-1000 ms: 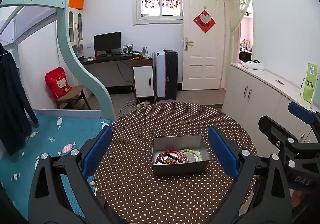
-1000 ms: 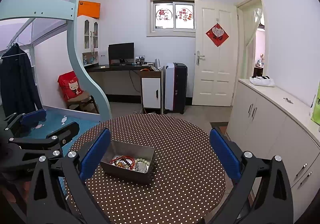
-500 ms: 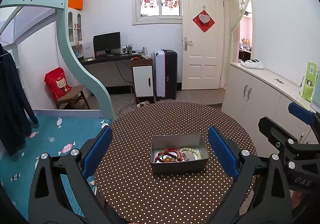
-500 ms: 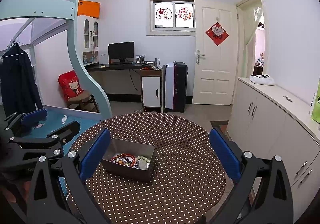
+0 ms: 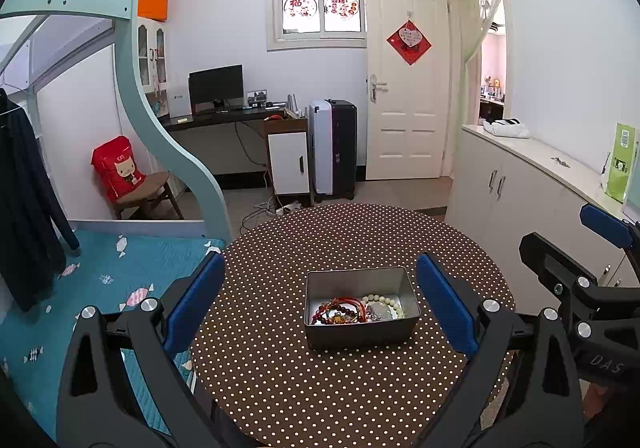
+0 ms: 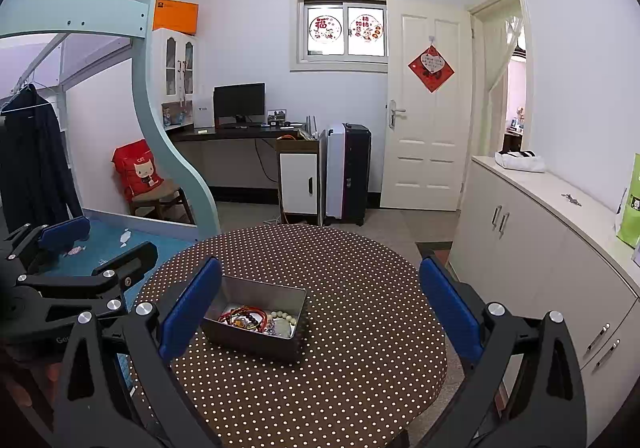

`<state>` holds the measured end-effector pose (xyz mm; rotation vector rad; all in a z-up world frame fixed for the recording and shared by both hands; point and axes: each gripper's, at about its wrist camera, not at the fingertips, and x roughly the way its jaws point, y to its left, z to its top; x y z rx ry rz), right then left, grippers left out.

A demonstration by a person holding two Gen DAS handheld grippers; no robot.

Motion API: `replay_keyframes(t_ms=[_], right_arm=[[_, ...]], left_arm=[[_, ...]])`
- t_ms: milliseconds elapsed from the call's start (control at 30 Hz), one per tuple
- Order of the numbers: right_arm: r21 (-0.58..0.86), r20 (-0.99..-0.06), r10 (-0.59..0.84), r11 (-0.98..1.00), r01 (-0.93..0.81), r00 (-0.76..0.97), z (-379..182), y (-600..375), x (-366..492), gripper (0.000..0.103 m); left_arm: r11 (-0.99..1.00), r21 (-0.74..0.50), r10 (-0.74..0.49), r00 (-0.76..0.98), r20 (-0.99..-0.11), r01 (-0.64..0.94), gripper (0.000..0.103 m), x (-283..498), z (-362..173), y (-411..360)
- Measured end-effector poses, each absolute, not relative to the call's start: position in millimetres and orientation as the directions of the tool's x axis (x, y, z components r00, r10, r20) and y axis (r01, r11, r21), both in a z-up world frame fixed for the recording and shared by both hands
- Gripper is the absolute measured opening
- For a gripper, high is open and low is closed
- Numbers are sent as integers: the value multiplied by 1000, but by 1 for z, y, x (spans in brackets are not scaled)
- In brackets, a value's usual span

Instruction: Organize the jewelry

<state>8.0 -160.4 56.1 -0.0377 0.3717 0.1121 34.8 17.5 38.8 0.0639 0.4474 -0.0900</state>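
The metal tin (image 5: 360,332) sits on the round table (image 5: 280,368), roughly at its middle, resting flat on the brown polka-dot tablecloth (image 6: 360,368). The tin is rectangular, open-topped and grey. Inside it lies a tangle of jewelry: red cord and dark red bead bracelets (image 5: 340,312) toward its left half, and a pale bead bracelet (image 5: 390,304) toward its right half. The pieces overlap; I cannot count them individually.

My left gripper (image 5: 320,302) hovers above the table with its blue pads (image 5: 196,300) spread wide. In the left wrist view the tin lies between the two fingers and slightly ahead of them; neither pad touches it. The gripper holds nothing.

My right gripper (image 6: 320,308) is likewise spread wide and empty. In the right wrist view the tin sits just beside its left pad (image 6: 190,308), on the inner side, without visible contact. The right gripper is positioned to the right of the left gripper; each appears at the edge of the other's view.

Beyond the table: a white door (image 6: 424,107) with a red diamond decoration (image 6: 431,67), a black and white suitcase (image 6: 348,171), a desk with a monitor (image 6: 239,101), and a white cabinet run (image 6: 540,232) along the right wall. A teal loft bed frame (image 6: 152,119) stands at left, with a dark garment (image 6: 36,155) hanging beside it.
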Motion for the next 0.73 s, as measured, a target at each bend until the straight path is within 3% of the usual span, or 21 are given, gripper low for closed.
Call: replay_keyframes(t_ms=[733], right_arm=[[-9,-374,96,994,-108,923,55,-161,9,96]], left_arm=[[994,47,-65,897,-437,95,96,35,40,19]])
